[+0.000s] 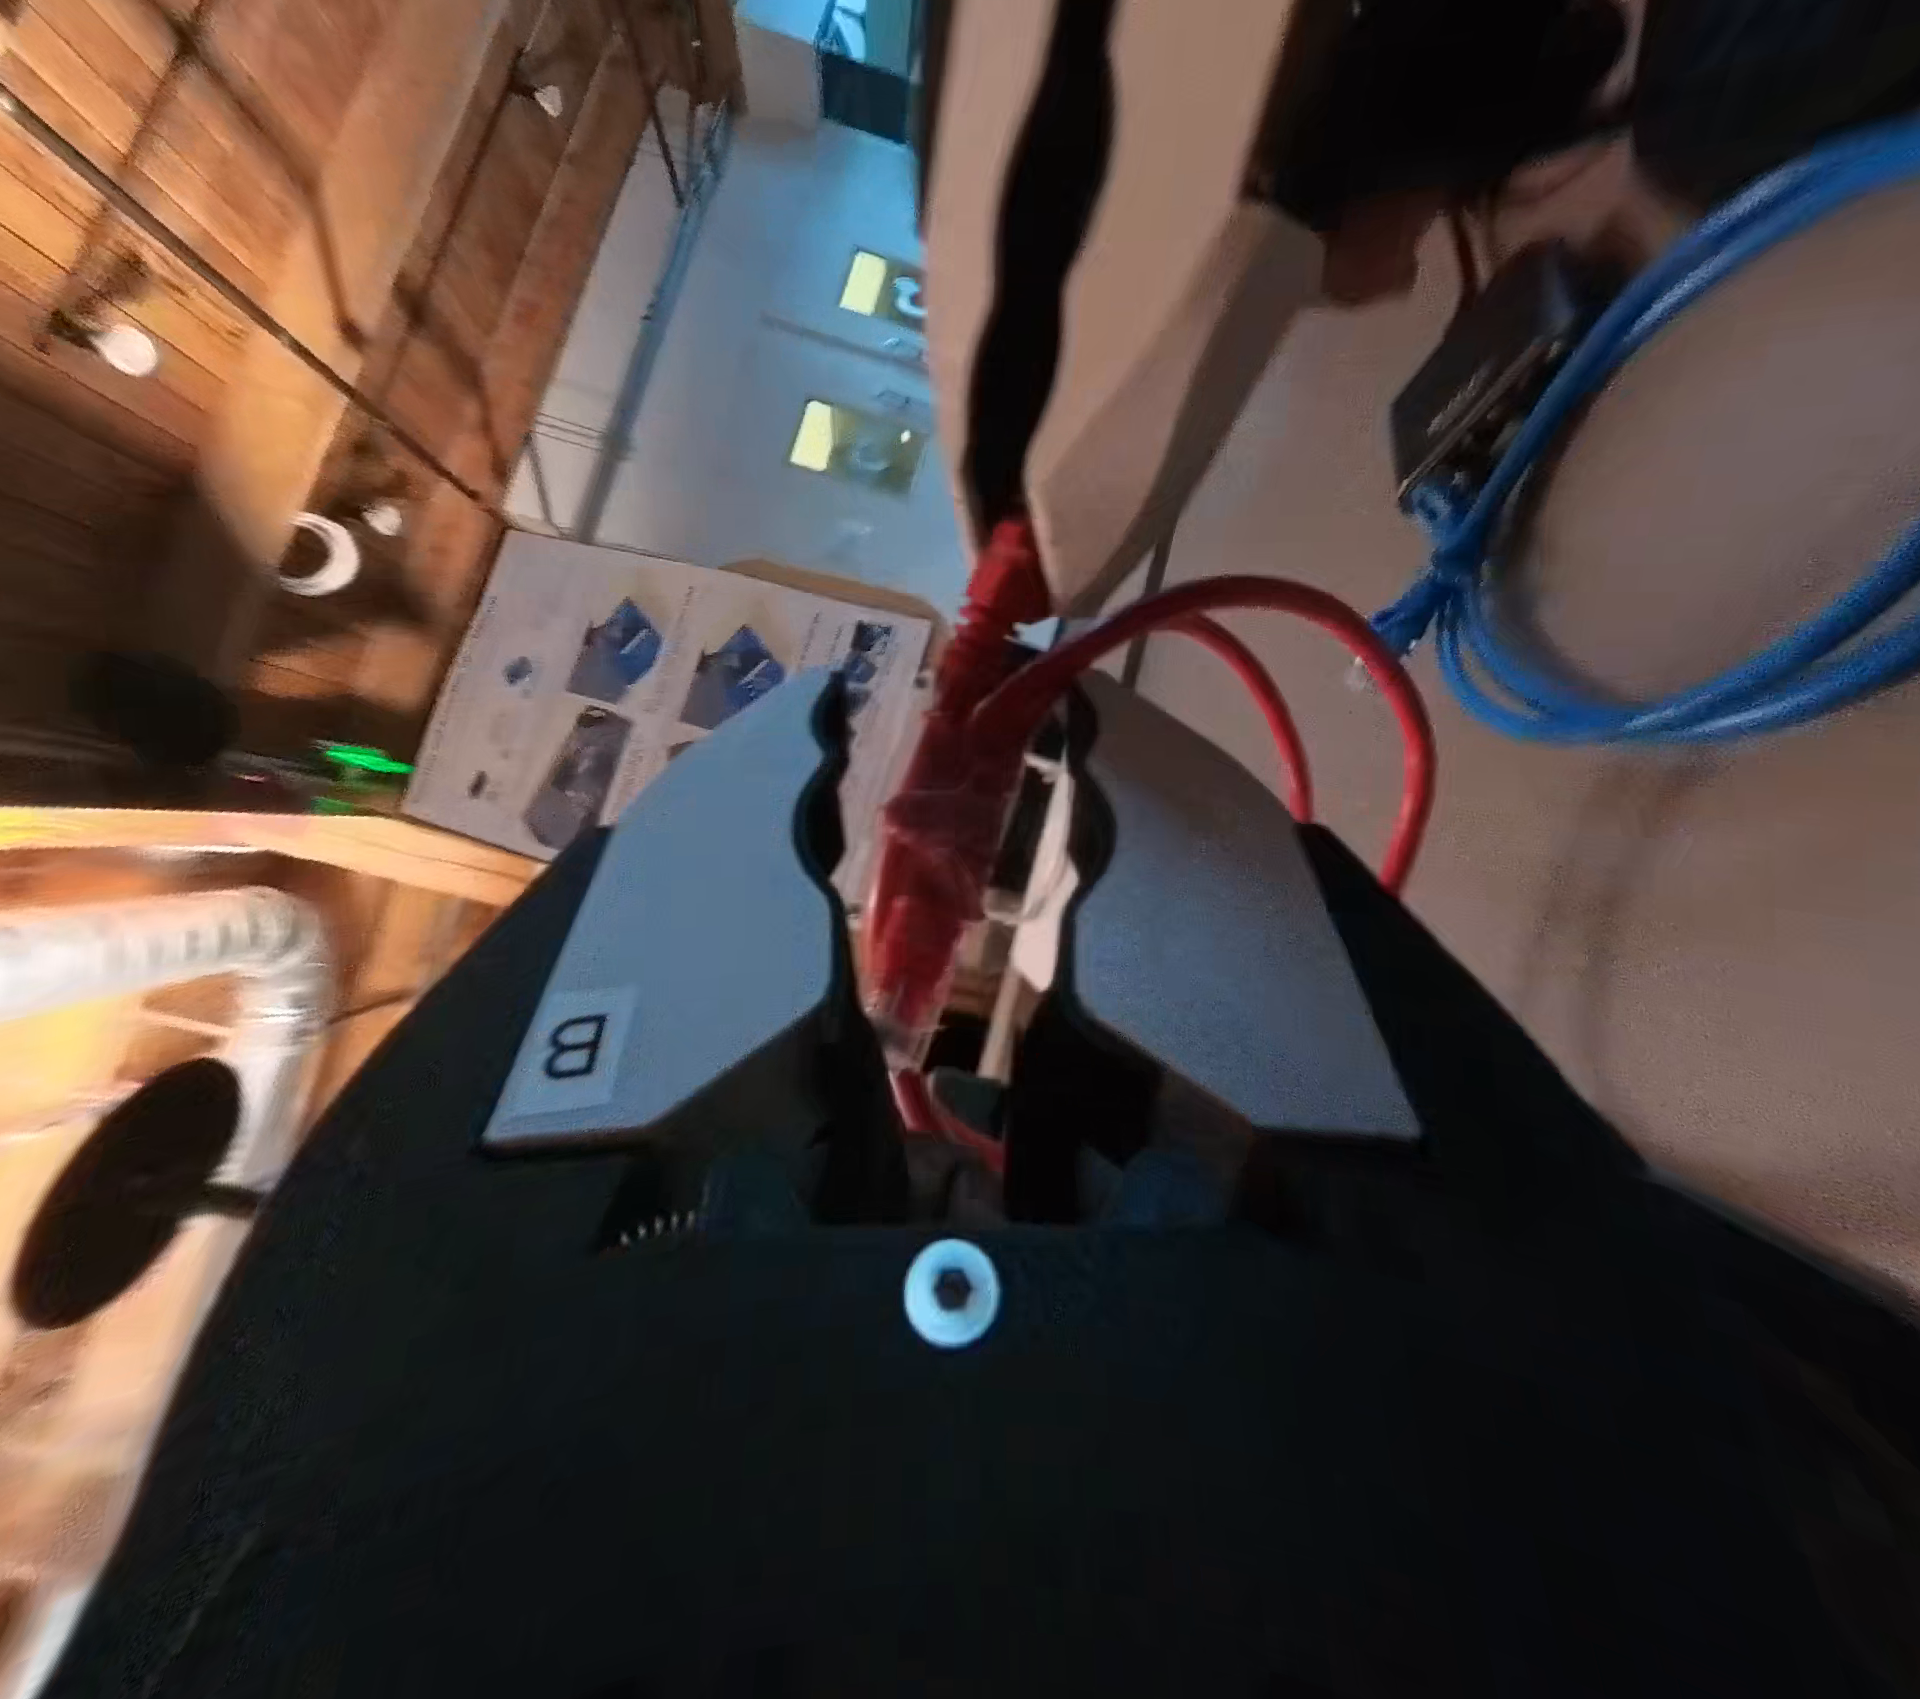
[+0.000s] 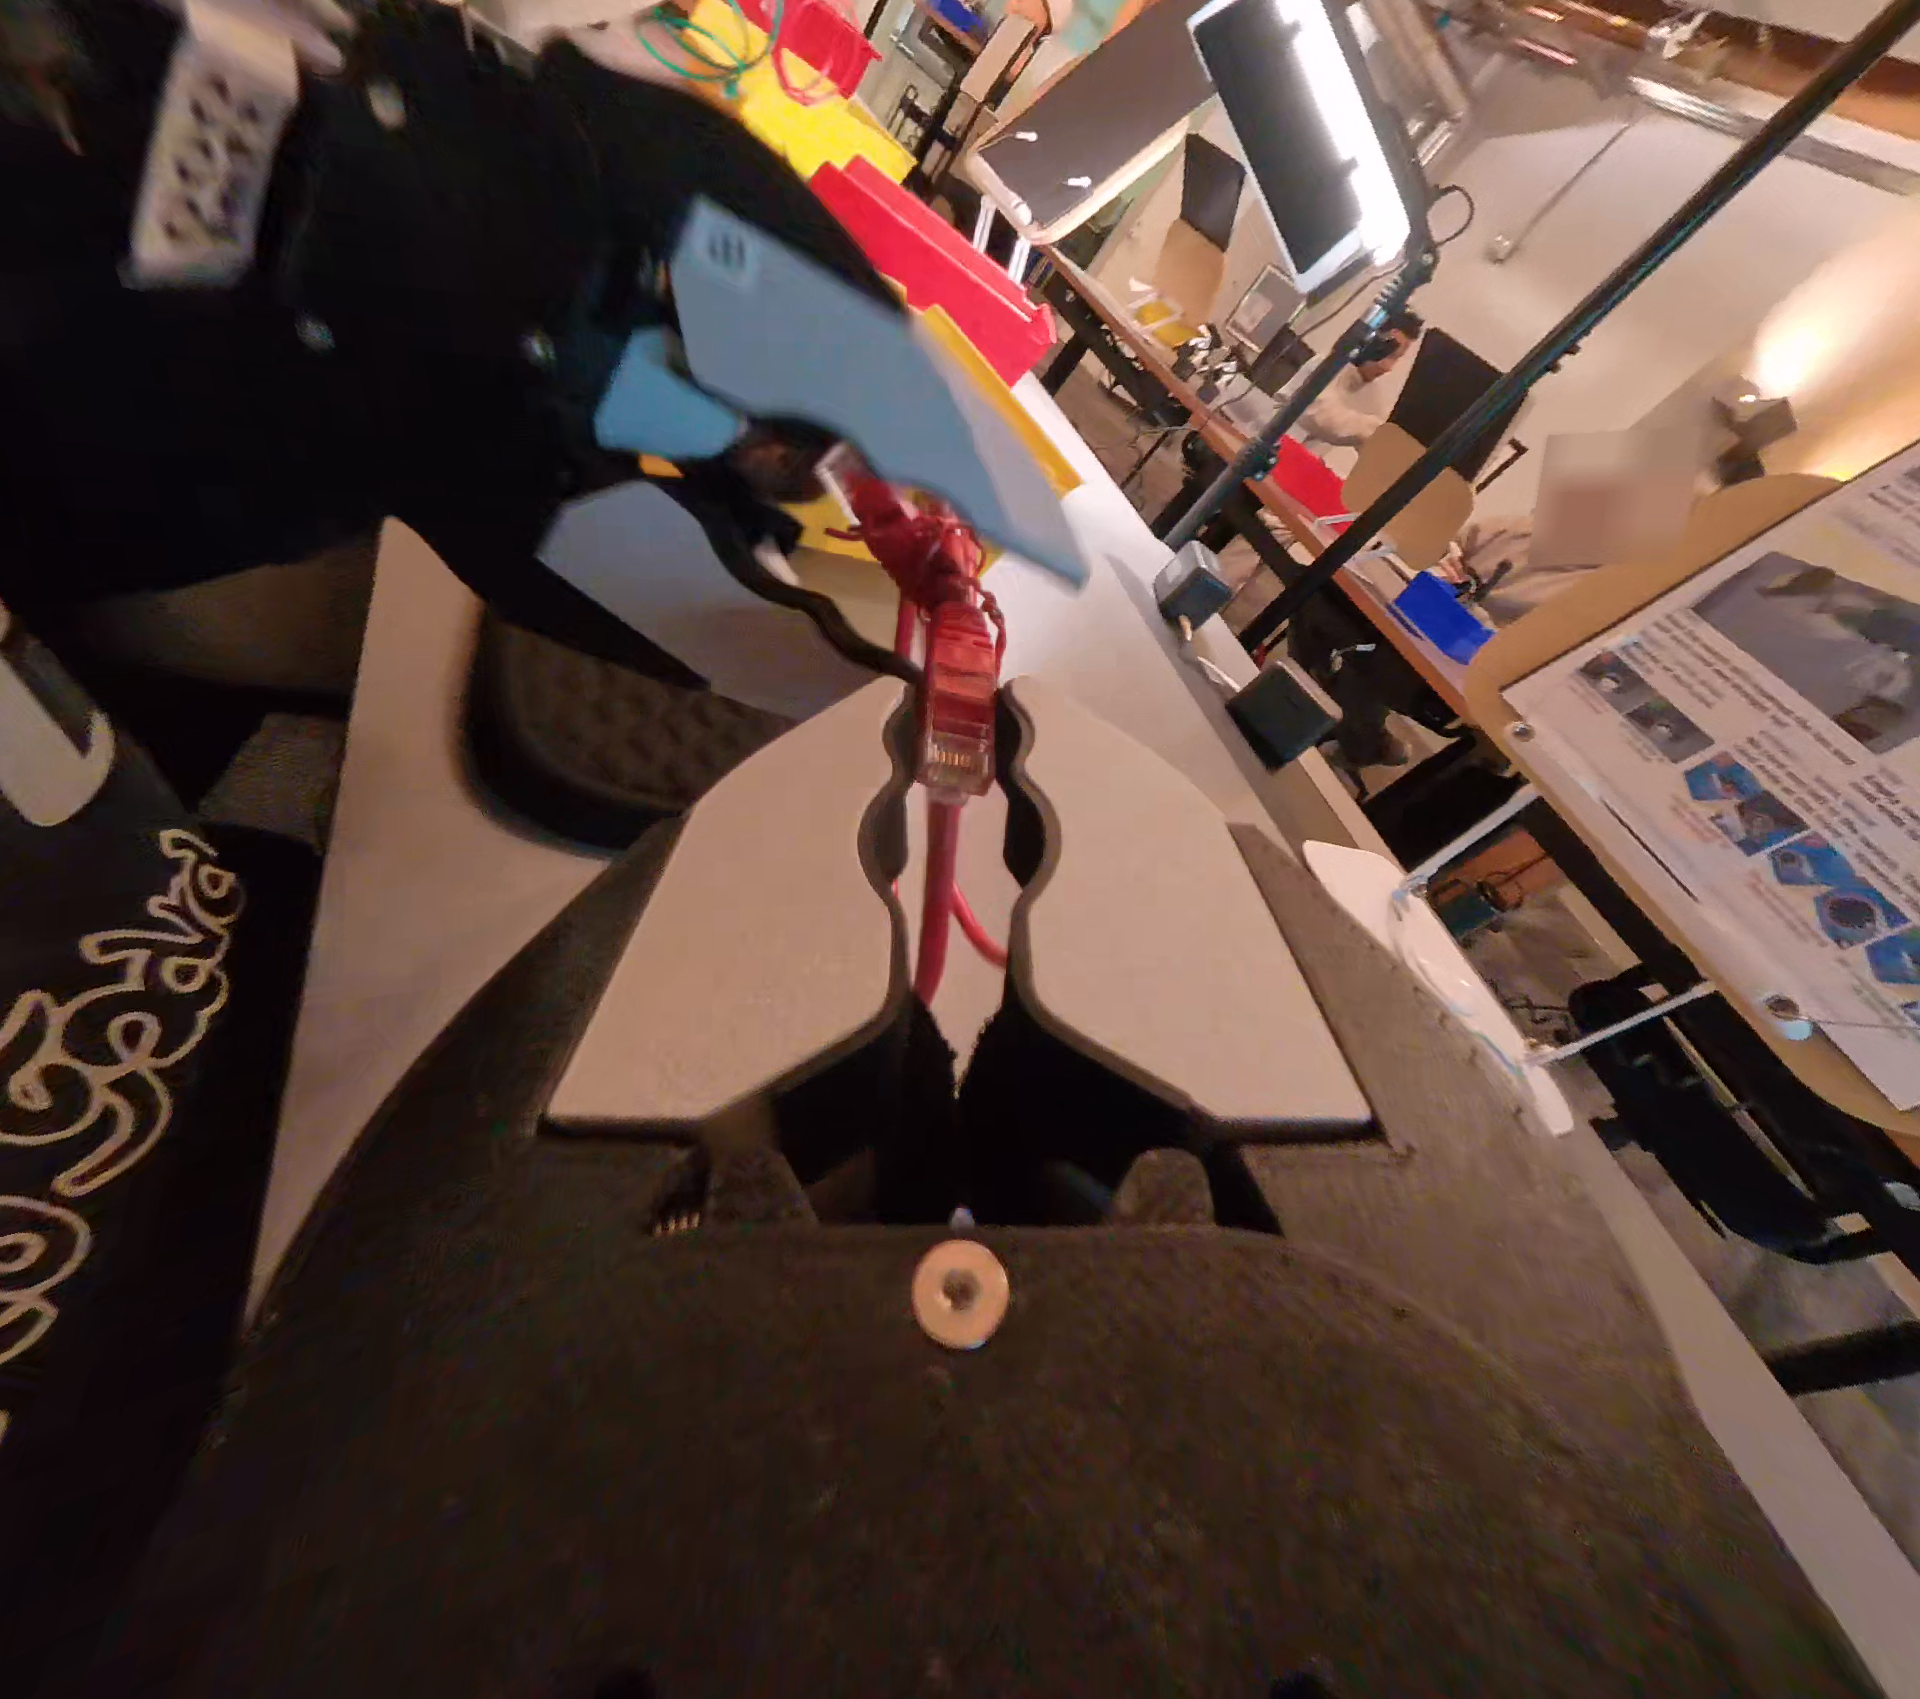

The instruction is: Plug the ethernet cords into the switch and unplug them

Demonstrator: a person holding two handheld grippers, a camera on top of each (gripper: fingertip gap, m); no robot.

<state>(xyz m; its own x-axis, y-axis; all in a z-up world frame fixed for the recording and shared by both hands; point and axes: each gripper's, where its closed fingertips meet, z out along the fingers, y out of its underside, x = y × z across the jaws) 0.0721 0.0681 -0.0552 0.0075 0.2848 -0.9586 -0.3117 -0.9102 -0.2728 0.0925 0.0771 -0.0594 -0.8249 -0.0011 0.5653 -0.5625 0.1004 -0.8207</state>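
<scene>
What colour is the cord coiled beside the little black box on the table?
Blue cord, seen best in the left wrist view, looped around the black box.

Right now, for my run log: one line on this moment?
left gripper: red plug between jaws, grip unclear | right gripper: shut on second red plug | switch: neither red plug inserted

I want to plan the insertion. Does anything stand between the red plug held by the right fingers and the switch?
Only cords, seemingly. From the red plug, the red cord's own loop arcs across the way, and a loose blue cord end lies before the switch. Blur hides the ports.
</scene>
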